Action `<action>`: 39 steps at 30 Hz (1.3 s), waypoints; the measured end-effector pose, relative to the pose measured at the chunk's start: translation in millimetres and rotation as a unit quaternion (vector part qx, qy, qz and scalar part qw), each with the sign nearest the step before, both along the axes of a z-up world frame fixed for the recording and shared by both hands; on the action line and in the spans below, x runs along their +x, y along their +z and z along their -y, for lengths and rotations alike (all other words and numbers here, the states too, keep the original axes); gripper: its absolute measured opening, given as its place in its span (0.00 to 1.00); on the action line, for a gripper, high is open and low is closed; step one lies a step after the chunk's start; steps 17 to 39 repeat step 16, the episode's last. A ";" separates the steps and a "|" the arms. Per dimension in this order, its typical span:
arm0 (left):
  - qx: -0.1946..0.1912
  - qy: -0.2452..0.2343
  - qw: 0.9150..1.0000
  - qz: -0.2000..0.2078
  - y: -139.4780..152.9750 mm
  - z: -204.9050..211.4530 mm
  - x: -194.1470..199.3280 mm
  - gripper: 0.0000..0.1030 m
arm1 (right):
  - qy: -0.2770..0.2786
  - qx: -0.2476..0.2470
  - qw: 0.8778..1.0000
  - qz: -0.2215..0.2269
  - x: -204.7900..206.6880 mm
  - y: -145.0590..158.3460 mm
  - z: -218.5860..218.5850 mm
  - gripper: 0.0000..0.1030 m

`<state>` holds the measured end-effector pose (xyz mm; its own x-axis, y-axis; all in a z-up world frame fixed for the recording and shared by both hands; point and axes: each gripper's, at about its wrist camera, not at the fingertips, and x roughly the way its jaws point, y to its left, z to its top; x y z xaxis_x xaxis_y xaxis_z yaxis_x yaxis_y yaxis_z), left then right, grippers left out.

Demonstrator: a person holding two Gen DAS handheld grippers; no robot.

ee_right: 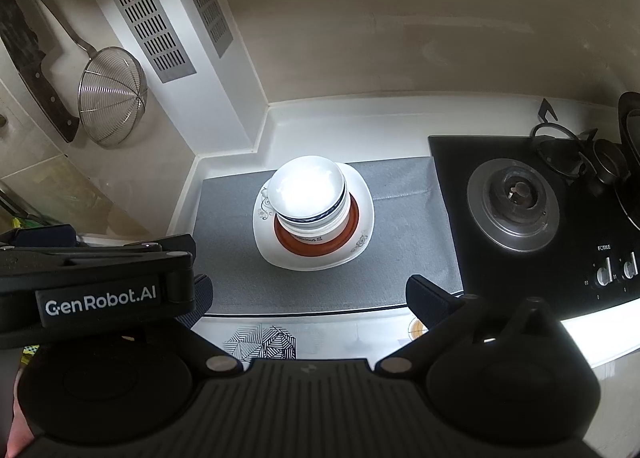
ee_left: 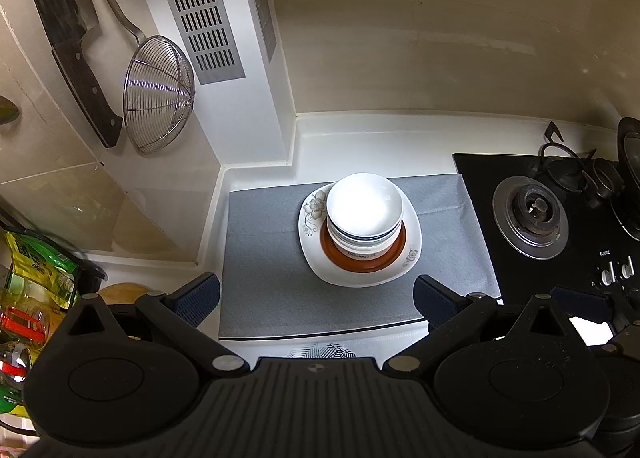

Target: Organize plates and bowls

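A stack of white bowls sits on a brown plate, which lies on a white square plate with flower prints, all on a grey mat. The same stack shows in the right wrist view on the brown plate and the white plate. My left gripper is open and empty, held back from the stack above the mat's near edge. My right gripper is open and empty, also short of the stack. The left gripper's body shows at left in the right wrist view.
A black gas hob with burner and knobs lies right of the mat. A wire skimmer and a cleaver hang on the left wall. Packets and jars stand at far left. A patterned cloth lies at the counter's front.
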<state>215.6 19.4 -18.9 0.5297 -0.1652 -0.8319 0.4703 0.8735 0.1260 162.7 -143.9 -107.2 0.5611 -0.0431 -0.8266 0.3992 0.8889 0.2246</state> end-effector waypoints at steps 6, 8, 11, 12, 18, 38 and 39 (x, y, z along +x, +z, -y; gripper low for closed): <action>-0.002 0.002 1.000 -0.001 -0.3 -2.2 1.4 1.00 | 0.002 -0.003 1.000 -0.001 1.2 0.6 -1.7 1.00; -0.003 0.003 1.000 -0.002 -0.8 -2.8 1.7 1.00 | 0.003 -0.003 1.000 -0.002 1.8 0.6 -1.7 1.00; -0.003 0.005 1.000 -0.004 -1.5 -3.7 2.7 1.00 | 0.004 -0.004 1.000 -0.004 3.2 0.0 -3.1 1.00; -0.003 0.006 1.000 -0.005 -1.8 -4.5 3.1 1.00 | 0.006 -0.004 1.000 -0.005 4.0 -0.4 -3.7 1.00; -0.004 0.013 1.000 -0.006 -2.6 -8.7 5.8 1.00 | 0.013 -0.005 1.000 -0.006 7.6 -0.9 -7.4 1.00; -0.004 0.013 1.000 -0.006 -2.6 -8.7 5.8 1.00 | 0.013 -0.005 1.000 -0.006 7.6 -0.9 -7.4 1.00; -0.004 0.013 1.000 -0.006 -2.6 -8.7 5.8 1.00 | 0.013 -0.005 1.000 -0.006 7.6 -0.9 -7.4 1.00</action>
